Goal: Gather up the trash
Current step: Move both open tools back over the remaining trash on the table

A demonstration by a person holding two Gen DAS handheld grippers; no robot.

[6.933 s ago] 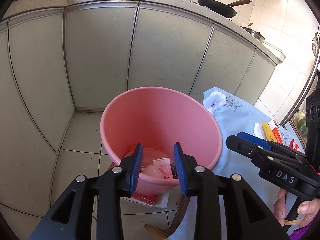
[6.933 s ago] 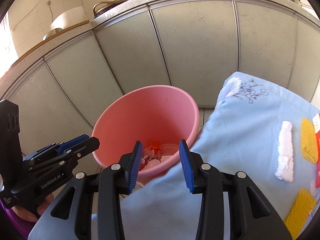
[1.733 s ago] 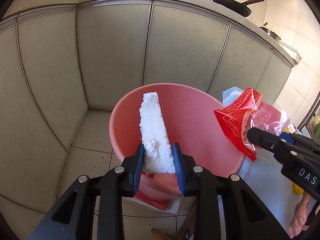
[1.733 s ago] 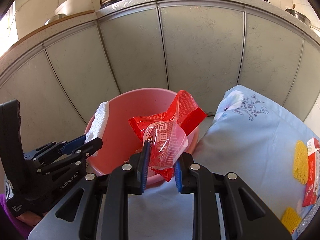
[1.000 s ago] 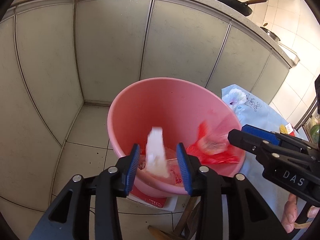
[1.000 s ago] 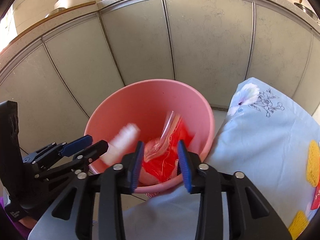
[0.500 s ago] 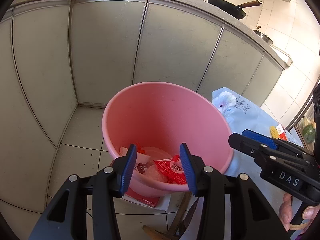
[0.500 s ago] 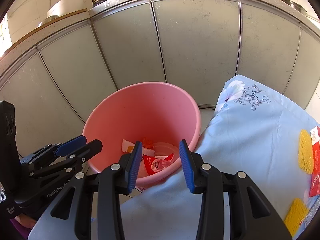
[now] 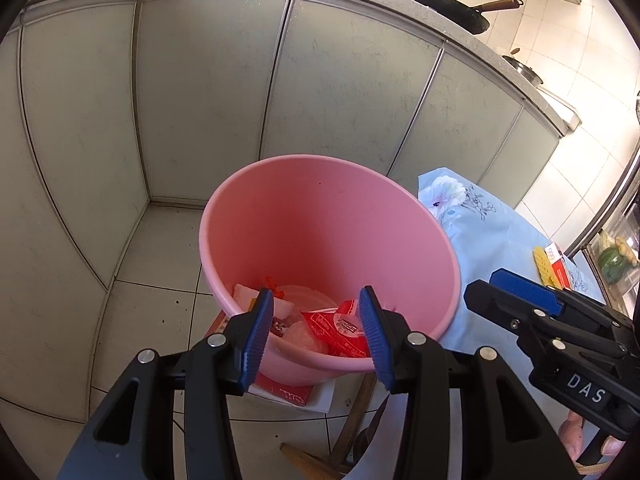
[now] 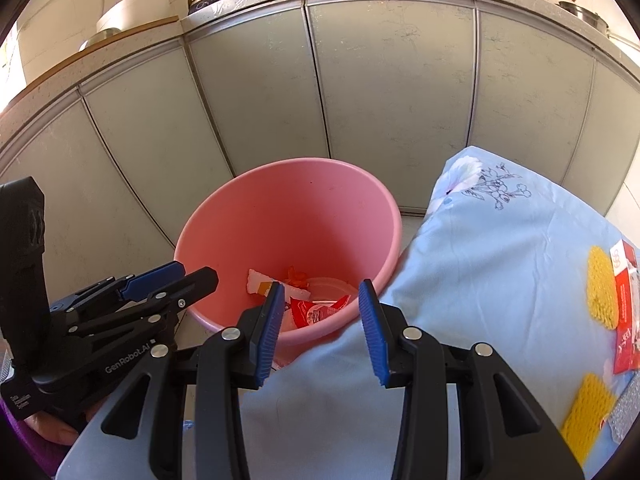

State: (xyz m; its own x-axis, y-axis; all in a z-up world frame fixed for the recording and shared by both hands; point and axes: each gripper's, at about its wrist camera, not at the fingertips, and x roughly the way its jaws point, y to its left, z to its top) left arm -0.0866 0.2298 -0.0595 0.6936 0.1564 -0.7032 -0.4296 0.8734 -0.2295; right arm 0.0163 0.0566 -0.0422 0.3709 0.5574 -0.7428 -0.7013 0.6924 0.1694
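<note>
A pink bucket [image 9: 320,216] [image 10: 296,208] stands on the tiled floor beside a table with a light blue cloth [image 10: 500,264]. At its bottom lie a red wrapper [image 9: 336,330] [image 10: 316,310], a white foam piece [image 9: 244,294] [image 10: 258,278] and other scraps. My left gripper [image 9: 316,320] hangs open over the bucket's near rim with nothing between its blue pads. My right gripper [image 10: 320,316] is open too, empty, over the bucket's edge and the cloth. On the cloth lie yellow mesh pieces [image 10: 600,292] and a red and white packet [image 10: 628,300].
Grey cabinet doors [image 9: 340,80] close in behind the bucket, under a counter with pans [image 9: 452,10]. A red and white box [image 9: 288,390] sits under the bucket. A wooden table leg [image 9: 352,412] slants beside it. White floor tiles [image 9: 152,312] lie to the left.
The foam piece and the red wrapper, held over the bucket earlier, dropped from the opened jaws and now rest at the bottom. Both grippers have drawn back slightly.
</note>
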